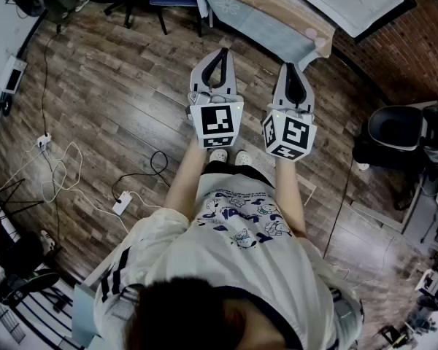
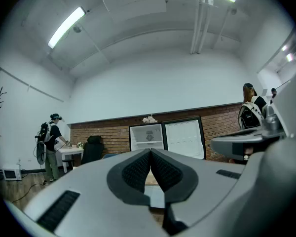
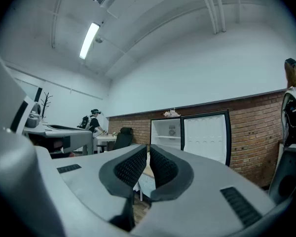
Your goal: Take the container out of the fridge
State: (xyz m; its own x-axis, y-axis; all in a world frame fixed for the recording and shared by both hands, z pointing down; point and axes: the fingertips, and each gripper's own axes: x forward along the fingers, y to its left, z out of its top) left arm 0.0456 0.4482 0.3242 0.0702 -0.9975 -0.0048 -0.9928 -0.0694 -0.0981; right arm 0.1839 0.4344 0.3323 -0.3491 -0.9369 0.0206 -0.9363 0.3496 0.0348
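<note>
Left gripper (image 2: 150,152): jaws were pressed together, empty. Right gripper (image 3: 148,147): same, pinching nothing. Across the room the fridge (image 3: 161,138) stood open against the brick wall (image 3: 251,127), a small object (image 3: 171,132) on its shelf, too distant to confirm as the container.

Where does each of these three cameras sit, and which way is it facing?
Head view: on the person's head, facing steeply down at the wooden floor; shows hair, shirt, forearms, left tongs and right tongs.
Left gripper view: on the left tongs, facing along their shut jaws toward the open fridge; right tongs at the right edge.
Right gripper view: on the right tongs, shut too, facing likewise; left tongs at the left edge.
Shared: both gripper views show the fridge and brick wall.
</note>
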